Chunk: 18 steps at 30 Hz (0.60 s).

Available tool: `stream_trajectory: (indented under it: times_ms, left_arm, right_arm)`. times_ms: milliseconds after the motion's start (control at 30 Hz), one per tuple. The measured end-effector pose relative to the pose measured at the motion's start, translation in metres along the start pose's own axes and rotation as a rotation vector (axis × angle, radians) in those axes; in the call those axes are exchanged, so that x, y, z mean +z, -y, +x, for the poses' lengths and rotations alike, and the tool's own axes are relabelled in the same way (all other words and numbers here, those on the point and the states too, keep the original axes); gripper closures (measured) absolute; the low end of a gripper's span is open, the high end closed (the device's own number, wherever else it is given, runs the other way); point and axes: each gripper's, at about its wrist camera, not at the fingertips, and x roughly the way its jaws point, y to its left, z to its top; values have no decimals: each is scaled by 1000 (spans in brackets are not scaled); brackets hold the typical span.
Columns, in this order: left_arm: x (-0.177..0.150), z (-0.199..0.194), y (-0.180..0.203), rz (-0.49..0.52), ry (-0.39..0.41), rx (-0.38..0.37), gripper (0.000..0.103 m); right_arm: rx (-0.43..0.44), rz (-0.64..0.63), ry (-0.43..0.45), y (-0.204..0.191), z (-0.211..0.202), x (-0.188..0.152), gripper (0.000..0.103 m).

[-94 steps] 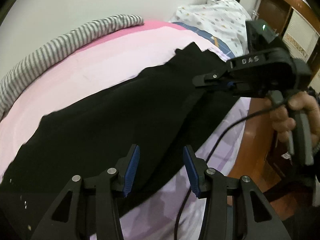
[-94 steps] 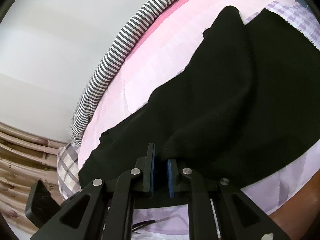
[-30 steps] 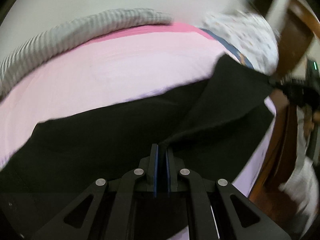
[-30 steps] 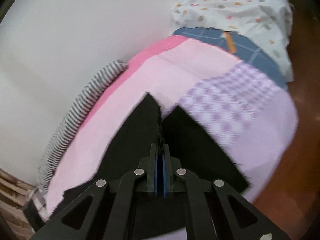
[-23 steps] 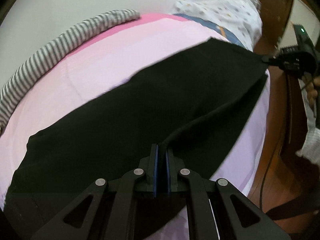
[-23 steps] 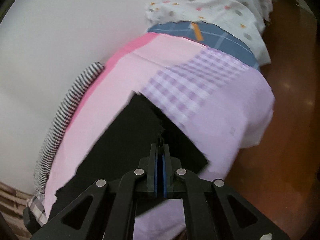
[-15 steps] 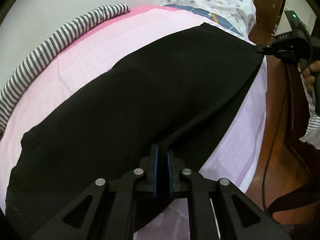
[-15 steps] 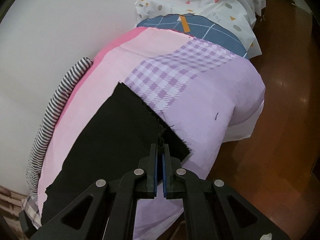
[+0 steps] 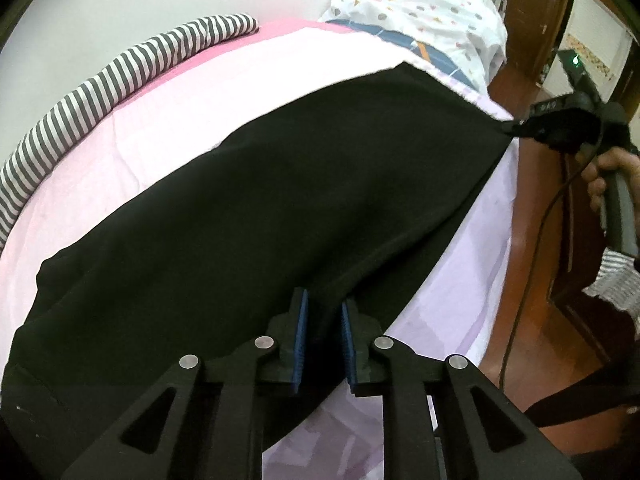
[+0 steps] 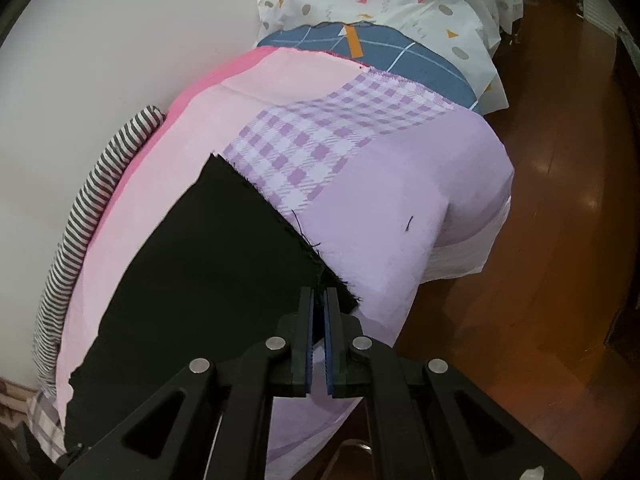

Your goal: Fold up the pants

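Left wrist view: the black pants [image 9: 280,208] are seen spread lengthwise along the pink bed [image 9: 192,92], a striped cloth [image 9: 100,80] lying by the wall. The left claw [image 9: 323,340] is parted a little around the near edge, no longer pinching it. At the right, the right claw [image 10: 319,332] is nearly closed on the frayed hem corner, a thin gap showing between the pads. If that corner is dragged or dropped unevenly, the layers could be skewed or slip off the mattress edge. The waistband end is cut off at lower left, and layer alignment cannot be judged on black cloth.
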Motion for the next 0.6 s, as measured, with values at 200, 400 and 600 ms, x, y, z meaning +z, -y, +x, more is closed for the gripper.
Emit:
stream_trajectory:
  times_ms: [200, 400, 600]
  left_arm:
    - [2, -18, -18, -77, 61, -87, 61]
    - [3, -61, -55, -176, 147, -210, 55]
    - [-25, -98, -130, -355, 217, 15, 54]
  right_arm:
    - [-27, 38, 13, 6, -20, 3, 66]
    - [-11, -23, 74, -19, -52, 12, 66]
    - [150, -271, 31, -113, -49, 10, 66]
